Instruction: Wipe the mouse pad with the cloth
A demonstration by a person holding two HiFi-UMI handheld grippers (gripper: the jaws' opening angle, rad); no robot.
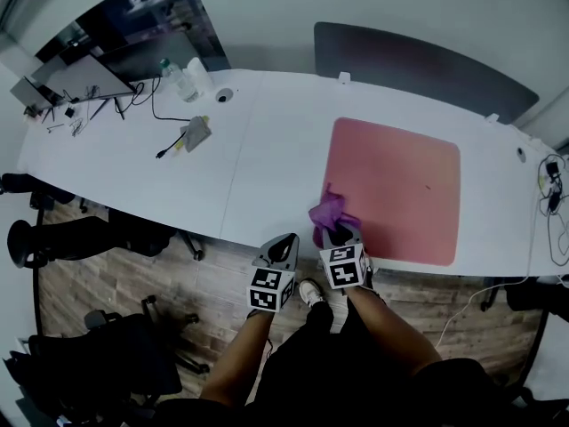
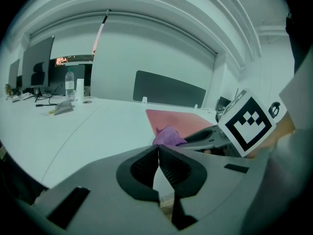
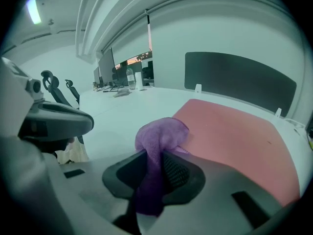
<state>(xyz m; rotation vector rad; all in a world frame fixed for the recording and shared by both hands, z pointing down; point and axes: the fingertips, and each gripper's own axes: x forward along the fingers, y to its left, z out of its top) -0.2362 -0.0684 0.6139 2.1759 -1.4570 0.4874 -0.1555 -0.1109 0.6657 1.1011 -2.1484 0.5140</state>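
A large pink mouse pad point(image 1: 396, 188) lies on the white table point(image 1: 267, 149), right of centre; it also shows as the pink mouse pad point(image 3: 234, 131) and the pink mouse pad point(image 2: 178, 117). My right gripper point(image 1: 336, 231) is shut on a purple cloth point(image 1: 330, 210), held at the pad's near left corner. The purple cloth point(image 3: 156, 146) bunches up out of the jaws, above the pad's edge. That purple cloth point(image 2: 167, 136) is visible from the left too. My left gripper point(image 1: 283, 249) is shut and empty, just off the table's front edge, left of the right gripper point(image 2: 215, 136).
At the far left of the table are monitors point(image 1: 84, 74), cables point(image 1: 169, 114), a bottle point(image 1: 178, 80) and a small grey object point(image 1: 196, 133). A dark screen panel point(image 1: 418, 65) lines the back edge. Black office chairs point(image 1: 80, 238) stand on the wood floor at left.
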